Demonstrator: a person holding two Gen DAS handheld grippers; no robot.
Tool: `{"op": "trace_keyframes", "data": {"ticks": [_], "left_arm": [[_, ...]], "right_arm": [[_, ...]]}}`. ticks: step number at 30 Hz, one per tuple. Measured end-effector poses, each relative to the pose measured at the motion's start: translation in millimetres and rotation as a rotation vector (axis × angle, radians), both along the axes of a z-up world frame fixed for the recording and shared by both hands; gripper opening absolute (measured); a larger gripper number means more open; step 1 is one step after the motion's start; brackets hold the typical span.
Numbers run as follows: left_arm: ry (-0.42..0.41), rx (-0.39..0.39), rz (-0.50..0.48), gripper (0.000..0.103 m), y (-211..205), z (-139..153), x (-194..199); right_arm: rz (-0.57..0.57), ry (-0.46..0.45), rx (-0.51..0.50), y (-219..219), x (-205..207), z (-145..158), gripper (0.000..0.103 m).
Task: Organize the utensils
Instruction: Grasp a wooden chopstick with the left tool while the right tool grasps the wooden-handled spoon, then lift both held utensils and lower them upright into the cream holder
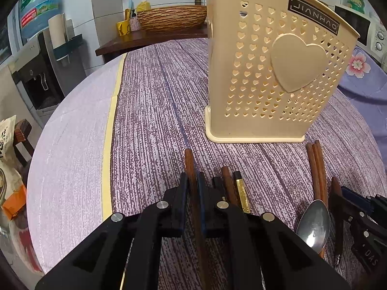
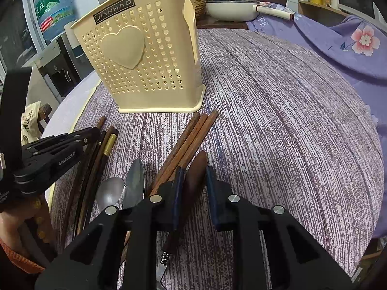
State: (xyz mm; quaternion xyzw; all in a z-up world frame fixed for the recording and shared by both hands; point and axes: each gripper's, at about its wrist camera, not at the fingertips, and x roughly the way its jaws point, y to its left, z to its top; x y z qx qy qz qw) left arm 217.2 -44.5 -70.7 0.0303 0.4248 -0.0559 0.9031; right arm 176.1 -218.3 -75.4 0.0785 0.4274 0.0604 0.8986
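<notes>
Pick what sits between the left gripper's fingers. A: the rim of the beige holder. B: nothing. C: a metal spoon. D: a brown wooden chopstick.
D: in the left wrist view the left gripper is shut on a brown chopstick, while the spoon lies off to the side and the holder stands beyond.

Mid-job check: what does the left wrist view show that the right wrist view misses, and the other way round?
Left wrist only: the left gripper with jaws shut on a brown wooden chopstick, and a woven basin with a brass tap behind.

Right wrist only: the right gripper with jaws around a wooden-handled utensil, three chopsticks beside it, and a white pan behind.

Both: the cream heart-pattern utensil holder, steel spoons and the gold-banded chopstick.
</notes>
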Motion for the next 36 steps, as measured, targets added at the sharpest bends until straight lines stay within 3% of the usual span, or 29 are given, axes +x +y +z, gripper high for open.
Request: {"op": "trace_keyframes", "data": {"ticks": [7,10,16,24,36], "left_arm": [[-0.054,-0.078,-0.009,0.008,5,16,-9],[-0.097,-0.114,-0.017,0.008,10,32,-18],[-0.215,-0.182,-0.031,0.007,19,76,-43],[-0.363,-0.198,-0.057,0.007,19,122,-84],[-0.439,-0.217,-0.066,0.007,24,144,-113]], "right_arm": [[0.028,-0.061,0.068,-8,-7,18,0.018],[0.051,-0.086,0.137,-17,-12,30,0.017],[0.105,-0.196,0.171,-29,-32,64,0.016],[0.157,-0.340,0.153,-39,-67,106,0.016],[0.191,-0.405,0.103,-39,-82,127,0.016]]}}
